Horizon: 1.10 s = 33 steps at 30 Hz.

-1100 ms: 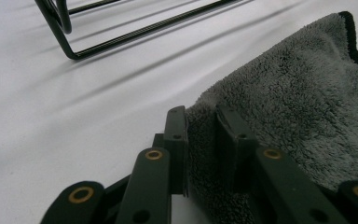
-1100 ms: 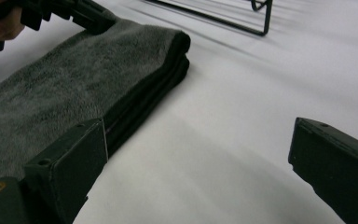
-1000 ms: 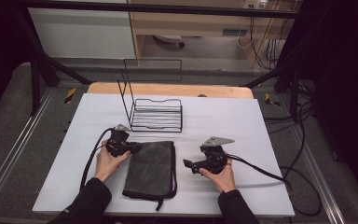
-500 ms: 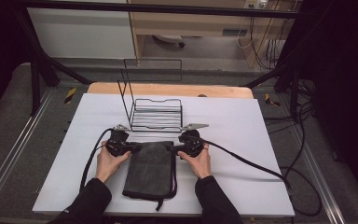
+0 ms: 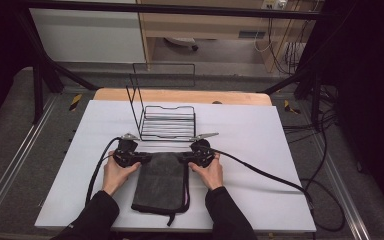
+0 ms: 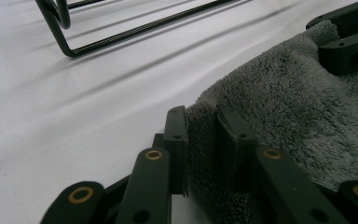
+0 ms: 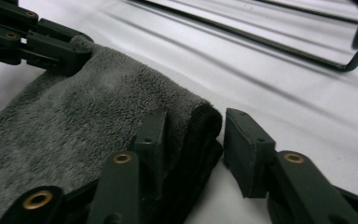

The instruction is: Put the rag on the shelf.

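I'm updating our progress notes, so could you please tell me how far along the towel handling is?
Done: the grey towel lies folded on the white table, and the left gripper pinches its far corner. In hand: the right gripper straddles the opposite far corner; its jaws have just been closing, with a gap at one pad. Left: finish that grip and lift, probably towards the empty wire rack.

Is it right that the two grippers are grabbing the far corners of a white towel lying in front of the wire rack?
Not quite: the towel is dark grey, not white. The high view shows it, dark against the white table. The rest holds: the left gripper and the right gripper are at its far corners, in front of the wire rack.
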### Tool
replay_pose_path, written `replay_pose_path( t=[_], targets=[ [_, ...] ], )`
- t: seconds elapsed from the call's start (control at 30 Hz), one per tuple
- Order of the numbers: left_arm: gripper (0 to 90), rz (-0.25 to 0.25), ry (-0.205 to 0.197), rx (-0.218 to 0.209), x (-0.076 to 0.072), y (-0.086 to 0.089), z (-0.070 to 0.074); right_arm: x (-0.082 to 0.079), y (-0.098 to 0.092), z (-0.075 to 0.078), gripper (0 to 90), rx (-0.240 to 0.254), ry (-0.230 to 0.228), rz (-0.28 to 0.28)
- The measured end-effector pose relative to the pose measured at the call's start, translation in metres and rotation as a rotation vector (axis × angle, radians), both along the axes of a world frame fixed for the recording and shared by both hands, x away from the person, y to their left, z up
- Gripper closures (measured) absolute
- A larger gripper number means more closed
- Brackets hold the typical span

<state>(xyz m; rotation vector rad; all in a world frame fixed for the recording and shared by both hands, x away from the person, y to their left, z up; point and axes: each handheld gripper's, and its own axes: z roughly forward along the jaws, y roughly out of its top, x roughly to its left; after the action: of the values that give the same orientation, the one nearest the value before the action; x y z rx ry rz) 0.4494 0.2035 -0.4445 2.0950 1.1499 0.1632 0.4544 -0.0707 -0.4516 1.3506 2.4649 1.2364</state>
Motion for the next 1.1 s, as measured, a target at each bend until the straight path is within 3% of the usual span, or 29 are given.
replay_pose_path(
  t=[0.03,0.23,0.57,0.7,1.1],
  targets=[
    [74.3,-0.001,0.0,-0.001,0.0,0.0,0.0,0.0,0.0,0.0,65.0,0.008,0.023,0.003],
    [74.7,0.001,-0.008,0.004,-0.001,-0.001,0.0,0.0,0.0,0.0,72.5,0.028,0.058,0.005],
    [79.0,-0.005,-0.006,-0.023,-0.001,0.002,0.002,0.001,-0.003,0.003,79.5,0.048,0.073,0.016],
    [79.6,-0.008,-0.023,-0.073,-0.004,0.009,0.009,-0.004,-0.006,0.009,79.7,0.068,0.042,0.022],
    [79.9,-0.014,-0.1,-0.141,-0.021,0.019,0.035,-0.021,-0.011,0.033,79.9,0.148,-0.052,0.044]
  ],
)
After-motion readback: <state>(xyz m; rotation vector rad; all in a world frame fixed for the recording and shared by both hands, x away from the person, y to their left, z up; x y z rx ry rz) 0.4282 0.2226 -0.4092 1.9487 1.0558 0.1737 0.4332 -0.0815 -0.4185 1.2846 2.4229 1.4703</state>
